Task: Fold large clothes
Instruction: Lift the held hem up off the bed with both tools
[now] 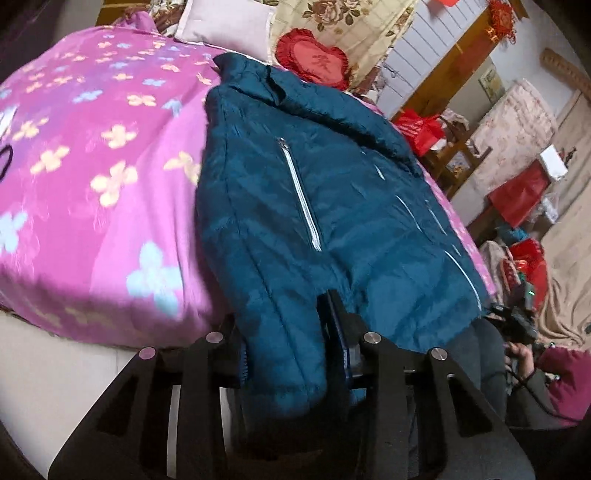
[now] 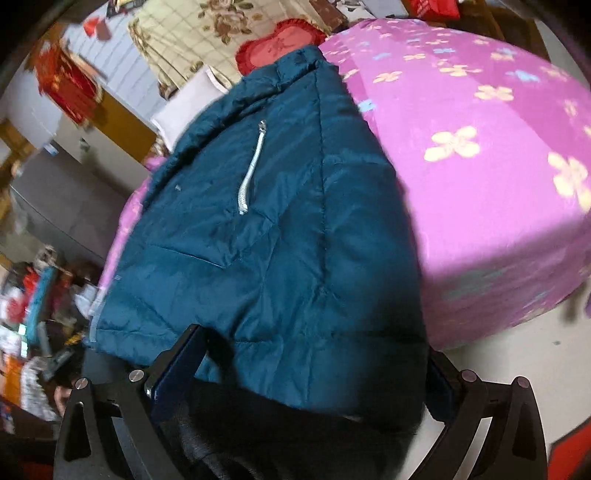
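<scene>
The left claw [image 1: 291, 354] is clenched on the jacket [image 1: 314, 206] hem; the right claw [image 2: 295, 376] straddles it, spread wide, on the bed [image 1: 92, 147] ahead, so closing likely precedes folding.

Teal jacket [image 1: 314, 221] on pink floral bedspread [image 1: 92, 166], hem pinched in left claw [image 1: 291, 354]

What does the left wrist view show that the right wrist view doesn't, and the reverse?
Only the left wrist view shows several pale zipper lines across the jacket, and the left gripper closed on its hem. Only the right wrist view shows an angled pocket flap seam and the right gripper, with jaws spread wide around a thick bundle of hem; whether it is clamped is unclear. Both show the teal jacket on the pink floral bedspread, a red heart cushion and a white pillow.
</scene>
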Action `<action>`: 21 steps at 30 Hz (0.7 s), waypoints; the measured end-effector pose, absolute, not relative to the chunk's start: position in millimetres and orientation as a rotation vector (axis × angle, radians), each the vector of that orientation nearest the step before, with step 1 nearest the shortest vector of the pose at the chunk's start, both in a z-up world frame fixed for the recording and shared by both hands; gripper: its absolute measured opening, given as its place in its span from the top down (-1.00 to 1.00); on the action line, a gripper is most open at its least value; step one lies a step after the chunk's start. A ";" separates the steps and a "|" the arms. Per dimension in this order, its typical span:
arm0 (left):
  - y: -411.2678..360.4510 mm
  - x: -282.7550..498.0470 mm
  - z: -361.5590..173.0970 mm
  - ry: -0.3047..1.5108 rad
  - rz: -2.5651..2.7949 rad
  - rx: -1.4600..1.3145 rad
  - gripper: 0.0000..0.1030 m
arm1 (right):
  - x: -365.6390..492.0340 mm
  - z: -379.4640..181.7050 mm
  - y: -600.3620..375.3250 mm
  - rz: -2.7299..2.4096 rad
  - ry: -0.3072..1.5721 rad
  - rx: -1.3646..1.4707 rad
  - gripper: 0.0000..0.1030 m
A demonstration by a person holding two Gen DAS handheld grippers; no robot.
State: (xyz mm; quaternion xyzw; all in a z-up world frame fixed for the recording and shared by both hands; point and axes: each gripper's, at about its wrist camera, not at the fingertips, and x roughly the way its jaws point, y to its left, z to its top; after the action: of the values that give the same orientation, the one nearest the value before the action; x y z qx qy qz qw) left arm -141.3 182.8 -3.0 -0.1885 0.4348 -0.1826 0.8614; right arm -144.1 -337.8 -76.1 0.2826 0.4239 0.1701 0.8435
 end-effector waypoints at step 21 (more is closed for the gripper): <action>177.8 -111.5 -10.2 0.898 -0.307 -0.371 0.32 | -126.7 -65.0 -358.9 0.449 0.764 0.633 0.38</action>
State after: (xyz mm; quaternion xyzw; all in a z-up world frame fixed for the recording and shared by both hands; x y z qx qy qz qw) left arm -111.5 177.8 -10.2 -0.1775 0.4297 -0.1470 0.8731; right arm -126.7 -358.9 -65.0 0.3009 0.3633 0.2137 0.8554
